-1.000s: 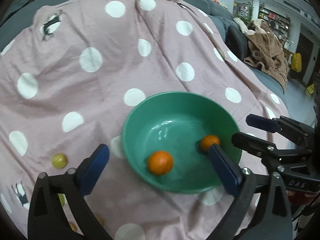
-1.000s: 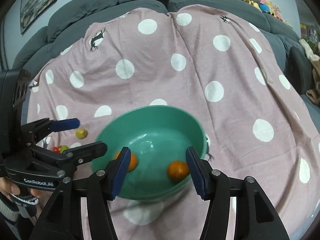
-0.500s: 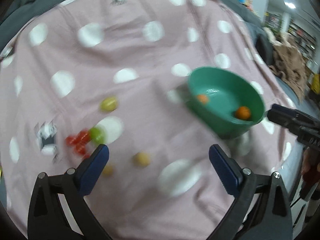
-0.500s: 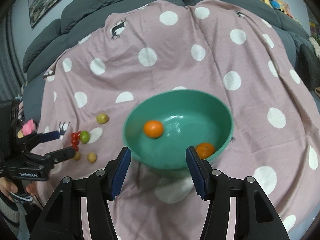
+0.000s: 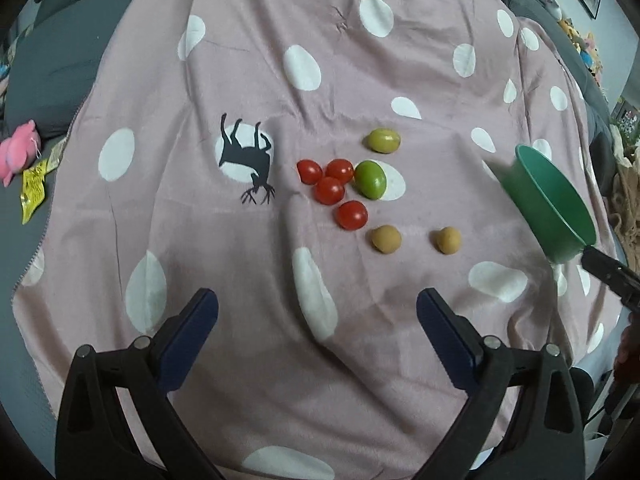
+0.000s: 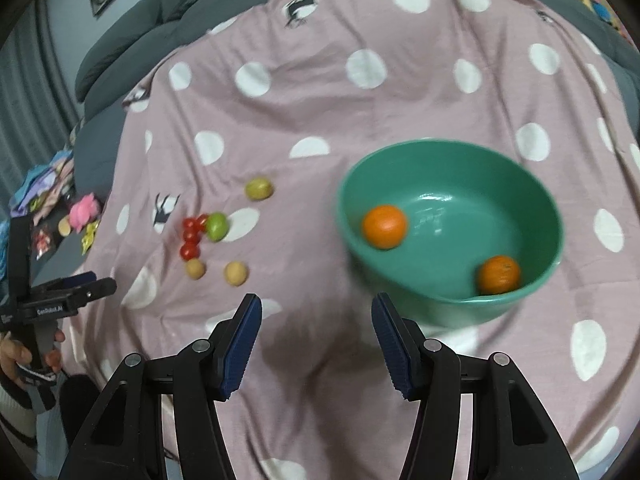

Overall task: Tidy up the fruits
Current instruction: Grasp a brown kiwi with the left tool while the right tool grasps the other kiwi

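Note:
A green bowl (image 6: pixel 520 200) sits on the pink dotted cloth and holds two oranges (image 6: pixel 384 226). It shows at the right edge of the left wrist view (image 5: pixel 548 208). Loose fruit lies left of it: several red cherry tomatoes (image 5: pixel 330 190), a green fruit (image 5: pixel 371 179), a yellow-green fruit (image 5: pixel 383 140) and two tan round fruits (image 5: pixel 386 239). The same cluster shows in the right wrist view (image 6: pixel 216 226). My left gripper (image 5: pixel 316 334) is open and empty, near side of the fruit cluster. My right gripper (image 6: pixel 316 344) is open and empty, in front of the bowl.
The pink dotted cloth (image 5: pixel 200 240) covers a grey sofa (image 6: pixel 120 52). A pink plush toy (image 5: pixel 18 146) and a yellow wrapper (image 5: pixel 34 190) lie off the cloth's left edge. The left gripper also shows at the left of the right wrist view (image 6: pixel 72 300).
My left gripper has swung left from over the bowl to face the loose fruit. My right gripper has pulled back and left, so the bowl now lies to its right.

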A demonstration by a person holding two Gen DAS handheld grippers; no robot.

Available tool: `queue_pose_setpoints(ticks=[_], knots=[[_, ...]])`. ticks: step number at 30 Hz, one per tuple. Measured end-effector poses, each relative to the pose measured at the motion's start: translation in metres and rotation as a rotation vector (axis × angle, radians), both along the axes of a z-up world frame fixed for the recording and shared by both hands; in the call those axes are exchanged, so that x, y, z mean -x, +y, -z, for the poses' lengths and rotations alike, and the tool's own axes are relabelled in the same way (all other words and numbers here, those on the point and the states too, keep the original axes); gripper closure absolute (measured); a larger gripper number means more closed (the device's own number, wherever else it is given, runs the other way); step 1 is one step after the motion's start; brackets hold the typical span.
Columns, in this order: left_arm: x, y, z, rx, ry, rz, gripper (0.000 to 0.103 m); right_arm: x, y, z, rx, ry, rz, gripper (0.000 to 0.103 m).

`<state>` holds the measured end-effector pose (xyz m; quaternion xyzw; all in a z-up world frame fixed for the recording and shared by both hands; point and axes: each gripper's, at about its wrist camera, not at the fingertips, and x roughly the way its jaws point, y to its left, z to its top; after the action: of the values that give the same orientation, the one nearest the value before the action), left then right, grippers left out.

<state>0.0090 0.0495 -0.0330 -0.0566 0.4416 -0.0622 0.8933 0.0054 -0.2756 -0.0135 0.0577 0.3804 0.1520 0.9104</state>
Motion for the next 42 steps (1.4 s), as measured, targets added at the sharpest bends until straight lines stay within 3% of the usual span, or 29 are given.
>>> queue_pose_setpoints(ticks=[6, 14, 20, 23, 31, 42], knots=[[-0.002, -0.012, 0.0, 0.035, -0.018, 0.063, 0.008, -0.005, 0.036, 0.013, 0.032, 0.04, -0.094, 0.045], [-0.023, -0.034, 0.016, 0.059, 0.01, 0.121, 0.024, -0.022, 0.076, 0.031, 0.049, 0.083, -0.179, 0.045], [-0.045, -0.044, 0.025, 0.081, 0.025, 0.136, 0.026, -0.041, 0.096, 0.039, 0.067, 0.094, -0.208, 0.045], [-0.053, -0.046, 0.032, 0.091, 0.044, 0.134, 0.038, -0.053, 0.104, 0.046, 0.089, 0.106, -0.203, 0.045], [-0.069, -0.05, 0.044, 0.093, 0.07, 0.134, 0.052, -0.078, 0.111, 0.061, 0.094, 0.148, -0.187, 0.046], [-0.085, -0.061, 0.053, 0.06, 0.077, 0.15, 0.076, -0.091, 0.122, 0.064, 0.136, 0.133, -0.213, 0.061]])
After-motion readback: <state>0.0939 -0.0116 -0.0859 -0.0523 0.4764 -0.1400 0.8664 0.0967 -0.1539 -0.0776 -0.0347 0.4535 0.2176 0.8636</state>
